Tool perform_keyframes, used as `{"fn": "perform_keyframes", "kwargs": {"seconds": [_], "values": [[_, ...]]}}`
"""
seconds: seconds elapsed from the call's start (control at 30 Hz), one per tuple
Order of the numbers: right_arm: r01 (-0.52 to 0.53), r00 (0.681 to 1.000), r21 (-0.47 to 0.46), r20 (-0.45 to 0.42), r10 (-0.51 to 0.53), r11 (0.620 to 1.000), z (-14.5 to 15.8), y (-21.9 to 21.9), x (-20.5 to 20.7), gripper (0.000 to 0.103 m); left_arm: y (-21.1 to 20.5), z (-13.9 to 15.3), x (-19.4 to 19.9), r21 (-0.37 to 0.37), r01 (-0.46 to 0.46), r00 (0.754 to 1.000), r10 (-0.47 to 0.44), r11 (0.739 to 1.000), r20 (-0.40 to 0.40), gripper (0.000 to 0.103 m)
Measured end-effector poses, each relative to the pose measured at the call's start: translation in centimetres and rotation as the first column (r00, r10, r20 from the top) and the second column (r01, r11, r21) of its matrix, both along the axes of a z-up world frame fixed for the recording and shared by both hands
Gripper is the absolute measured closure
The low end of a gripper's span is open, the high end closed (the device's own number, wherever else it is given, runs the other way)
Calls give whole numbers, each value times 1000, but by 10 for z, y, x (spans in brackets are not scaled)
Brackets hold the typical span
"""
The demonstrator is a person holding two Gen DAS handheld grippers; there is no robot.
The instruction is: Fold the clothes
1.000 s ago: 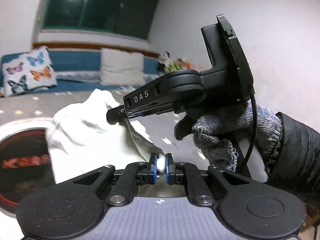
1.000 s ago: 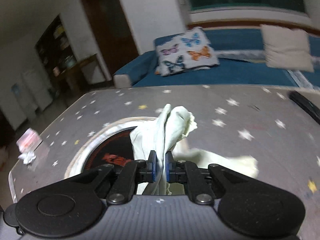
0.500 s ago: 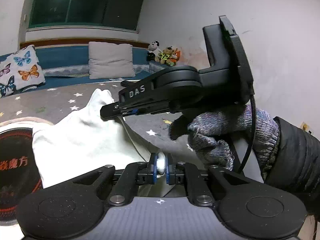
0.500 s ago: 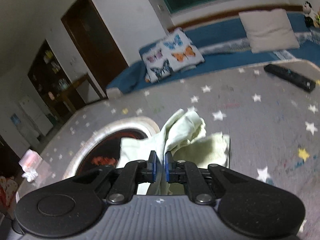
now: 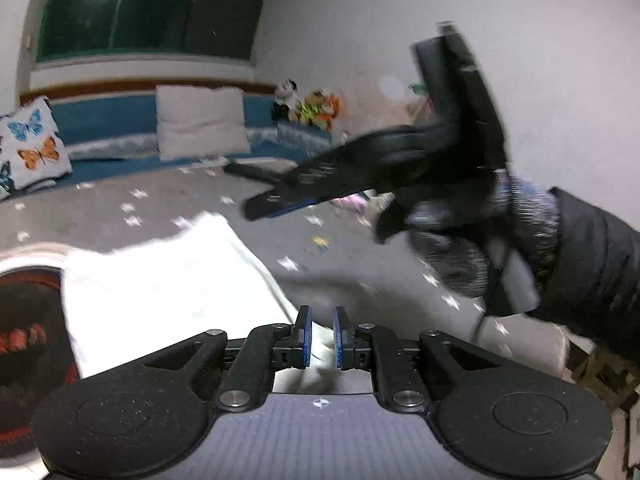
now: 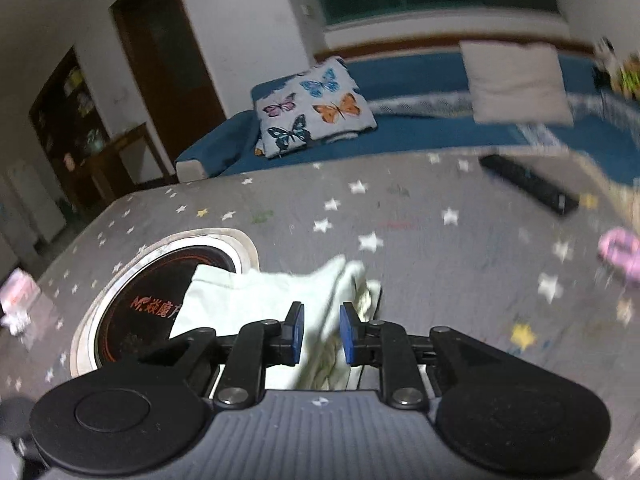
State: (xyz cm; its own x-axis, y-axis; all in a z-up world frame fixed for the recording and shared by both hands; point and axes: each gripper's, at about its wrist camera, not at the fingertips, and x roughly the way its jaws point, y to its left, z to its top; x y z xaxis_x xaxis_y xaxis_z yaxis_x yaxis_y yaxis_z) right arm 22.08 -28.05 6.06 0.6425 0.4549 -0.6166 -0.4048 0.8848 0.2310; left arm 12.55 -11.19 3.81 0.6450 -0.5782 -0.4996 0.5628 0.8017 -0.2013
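A pale white cloth [image 5: 160, 280] lies folded flat on the grey star-print table [image 5: 120, 200], partly over a round black inset. My left gripper [image 5: 322, 336] is down at the cloth's near right corner, its blue pads close together with cloth between them. In the right wrist view the same cloth [image 6: 260, 300] lies under my right gripper [image 6: 322, 334], whose pads stand apart with nothing clamped. From the left wrist view the right gripper [image 5: 260, 208] hangs above the table, blurred, held by a gloved hand [image 5: 480, 240].
The round black hob inset [image 6: 132, 308] sits left of the cloth. A black remote [image 6: 528, 188] lies at the table's far right, a pink item [image 6: 620, 252] beside it. A small packet [image 6: 16, 304] is near the left edge. A blue sofa [image 6: 420, 132] with pillows stands behind.
The right gripper has opened and let the cloth go, then lifted away to the right. The raised fold has dropped, so the cloth now lies flat. The left gripper has sunk lower.
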Motion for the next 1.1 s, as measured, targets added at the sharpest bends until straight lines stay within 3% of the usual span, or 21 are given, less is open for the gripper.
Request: {"fn": "perform_keyframes", "kwargs": {"seconds": [0.13, 0.23, 0.37, 0.6, 0.8, 1.0, 1.1], "values": [[-46, 998, -104, 45, 50, 994, 27, 6, 2, 84, 6, -9, 22, 18, -57, 998, 57, 998, -34, 91], [-74, 997, -123, 25, 78, 990, 31, 11, 12, 84, -2, -19, 21, 49, -40, 998, 42, 998, -46, 91], [-112, 994, -123, -20, 111, 986, 14, 25, 24, 84, -15, -23, 9, 83, 9, 999, -7, 996, -32, 91], [-160, 985, -139, -91, 148, 977, -22, 51, 44, 84, -29, -24, 5, 48, 80, 996, -79, 996, -39, 91], [-139, 986, -146, -115, 122, 980, -43, 54, 56, 85, -34, -32, 5, 3, 129, 988, -128, 992, -88, 90], [-129, 989, -163, -92, 115, 978, -24, 47, 43, 84, -17, -22, -11, -22, 118, 991, -120, 993, -58, 85], [-127, 991, -187, -65, 117, 974, -6, 41, 28, 84, -5, -20, -3, -8, 57, 998, -57, 998, -33, 81]]}}
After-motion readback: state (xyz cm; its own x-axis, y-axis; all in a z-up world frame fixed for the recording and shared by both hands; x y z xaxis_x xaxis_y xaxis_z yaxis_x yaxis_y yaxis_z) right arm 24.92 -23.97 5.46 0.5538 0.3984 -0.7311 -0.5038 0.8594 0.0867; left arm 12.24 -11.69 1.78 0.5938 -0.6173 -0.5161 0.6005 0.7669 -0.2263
